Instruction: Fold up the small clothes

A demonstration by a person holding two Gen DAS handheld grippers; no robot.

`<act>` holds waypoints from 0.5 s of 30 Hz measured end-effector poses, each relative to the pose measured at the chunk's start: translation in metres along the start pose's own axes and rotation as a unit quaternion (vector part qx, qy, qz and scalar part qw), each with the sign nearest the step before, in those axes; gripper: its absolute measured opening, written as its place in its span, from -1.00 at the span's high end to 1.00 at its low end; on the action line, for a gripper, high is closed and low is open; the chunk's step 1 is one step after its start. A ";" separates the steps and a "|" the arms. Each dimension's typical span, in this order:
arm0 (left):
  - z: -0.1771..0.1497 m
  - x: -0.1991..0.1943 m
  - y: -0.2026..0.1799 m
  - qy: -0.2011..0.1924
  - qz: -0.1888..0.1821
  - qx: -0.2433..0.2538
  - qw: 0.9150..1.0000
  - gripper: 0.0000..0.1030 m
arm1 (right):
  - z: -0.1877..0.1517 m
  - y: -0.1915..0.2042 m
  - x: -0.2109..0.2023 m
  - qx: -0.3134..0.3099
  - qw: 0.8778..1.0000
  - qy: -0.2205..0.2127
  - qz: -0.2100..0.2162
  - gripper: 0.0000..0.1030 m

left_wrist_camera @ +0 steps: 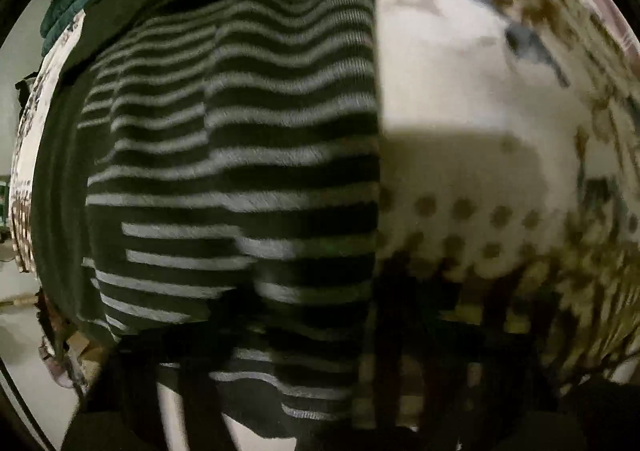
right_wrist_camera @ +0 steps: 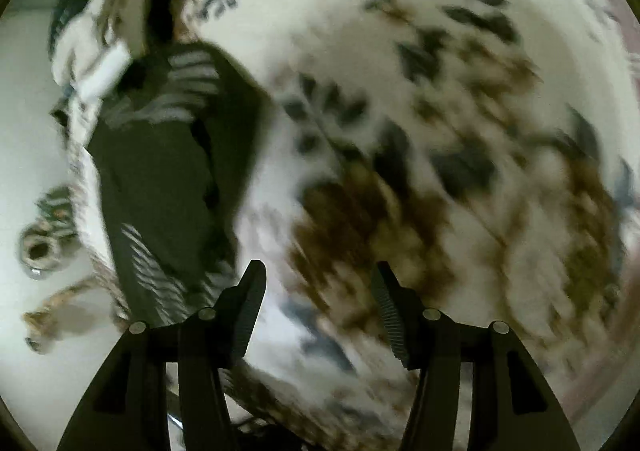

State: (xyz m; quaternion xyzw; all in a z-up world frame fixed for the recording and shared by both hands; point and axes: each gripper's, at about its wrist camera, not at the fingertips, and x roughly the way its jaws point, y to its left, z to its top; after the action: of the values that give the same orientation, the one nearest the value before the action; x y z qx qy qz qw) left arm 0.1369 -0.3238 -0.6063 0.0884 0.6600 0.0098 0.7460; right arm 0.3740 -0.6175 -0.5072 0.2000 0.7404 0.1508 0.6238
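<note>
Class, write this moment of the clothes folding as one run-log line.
striped garment: lying on floral bedsheet | right hand-held gripper: open, empty, over the sheet | left hand-held gripper: close over garment, jaws unclear | views: motion-blurred

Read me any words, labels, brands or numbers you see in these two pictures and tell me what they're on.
None: no text can be read in either view.
Striped garment: stripes only, no tag or print showing.
Floral bedsheet: leaf and flower pattern only, heavily blurred.
Right hand-held gripper: no marking visible.
</note>
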 end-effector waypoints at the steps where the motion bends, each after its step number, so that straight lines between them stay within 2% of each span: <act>1: 0.001 -0.005 0.003 -0.009 0.012 -0.001 1.000 0.73 | 0.011 0.001 0.006 0.001 1.000 0.000 0.017 -0.11; 2: 0.001 -0.010 0.006 -0.018 0.018 -0.004 1.000 0.86 | 0.028 0.003 0.018 0.008 0.999 -0.002 0.036 -0.11; 5: 0.000 -0.026 0.031 -0.033 0.000 -0.039 0.999 0.88 | 0.058 0.007 0.045 0.023 0.996 0.010 0.087 -0.16; 8: 0.002 -0.044 0.053 -0.050 -0.011 -0.064 0.997 0.88 | 0.077 0.010 0.071 0.038 0.991 0.025 0.122 -0.31; 12: 0.011 -0.066 0.081 -0.064 -0.016 -0.086 0.994 0.88 | 0.084 0.020 0.097 0.047 0.986 0.039 0.154 -0.36; 15: 0.010 -0.073 0.080 -0.068 -0.017 -0.091 0.993 0.88 | 0.086 0.034 0.111 0.045 0.983 0.047 0.170 -0.36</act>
State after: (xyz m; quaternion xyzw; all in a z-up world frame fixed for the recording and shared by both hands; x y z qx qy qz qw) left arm 0.1457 -0.2557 -0.5221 0.0097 0.6052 0.0510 0.7944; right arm 0.4468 -0.5358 -0.6023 0.3437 0.7302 0.2301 0.5438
